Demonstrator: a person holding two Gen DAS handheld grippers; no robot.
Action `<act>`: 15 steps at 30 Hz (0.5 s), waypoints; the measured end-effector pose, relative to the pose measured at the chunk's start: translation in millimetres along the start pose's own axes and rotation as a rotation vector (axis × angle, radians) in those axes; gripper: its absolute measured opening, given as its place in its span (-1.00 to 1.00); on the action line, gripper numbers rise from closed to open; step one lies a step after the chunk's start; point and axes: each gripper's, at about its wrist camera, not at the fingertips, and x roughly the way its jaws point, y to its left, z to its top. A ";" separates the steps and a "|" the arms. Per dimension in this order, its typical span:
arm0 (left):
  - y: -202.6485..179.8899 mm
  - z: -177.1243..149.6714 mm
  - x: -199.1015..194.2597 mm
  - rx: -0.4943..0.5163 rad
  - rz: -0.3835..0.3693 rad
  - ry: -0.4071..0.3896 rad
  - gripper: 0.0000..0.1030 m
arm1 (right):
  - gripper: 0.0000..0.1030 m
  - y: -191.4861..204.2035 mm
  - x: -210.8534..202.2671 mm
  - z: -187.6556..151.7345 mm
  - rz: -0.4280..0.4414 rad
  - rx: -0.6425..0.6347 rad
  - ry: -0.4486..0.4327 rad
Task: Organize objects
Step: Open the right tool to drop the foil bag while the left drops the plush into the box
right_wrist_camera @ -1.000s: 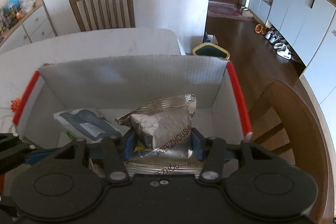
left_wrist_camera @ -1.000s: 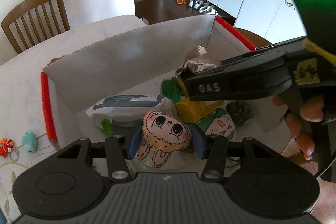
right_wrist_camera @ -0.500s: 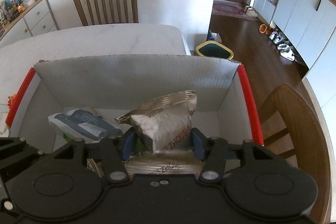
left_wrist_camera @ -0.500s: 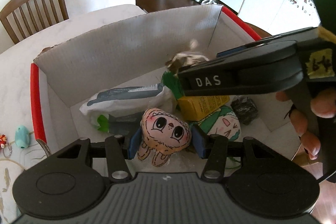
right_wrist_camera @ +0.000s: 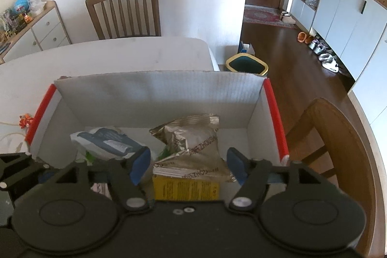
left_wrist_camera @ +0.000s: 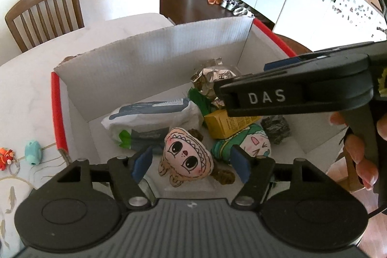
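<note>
both grippers hang over the box (right_wrist_camera: pixel 154 93), tilted steeply down into it, and both sets of jaws are opening. the left gripper (left_wrist_camera: pixel 191 162) has the doll (left_wrist_camera: pixel 187 156) between its blue pads, but there are gaps on each side, so nothing presses on it; the doll lies loose near the box's front wall. the right gripper (right_wrist_camera: pixel 187 167) is spread the same way around the foil bag (right_wrist_camera: pixel 191 144), which rests on a yellow carton (right_wrist_camera: pixel 186 187) toward the middle of the box, with no pad touching it. this looks like a drop-off: each item was carried over the box and is being let go low inside so it lands among the others, not outside.

beside the doll inside the box lie a wipes pack (left_wrist_camera: pixel 150 120) toward the left wall and a green doll (left_wrist_camera: pixel 244 143) toward the right. a few trinkets (left_wrist_camera: pixel 32 152) sit outside the box's left wall, probably next to be sorted.

a hand (left_wrist_camera: pixel 358 149) grips the right tool's handle from below.
</note>
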 end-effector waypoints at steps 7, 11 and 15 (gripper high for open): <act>-0.2 -5.0 -25.8 -0.012 -0.004 -0.047 0.44 | 0.55 -1.0 -25.6 -3.3 0.013 0.006 -0.039; 1.5 -8.9 -42.3 -0.018 0.000 -0.074 0.50 | 0.65 -0.6 -43.0 -8.5 0.025 0.008 -0.072; 3.3 -13.6 -62.2 -0.011 0.008 -0.109 0.55 | 0.77 4.4 -58.1 -12.3 0.040 0.011 -0.099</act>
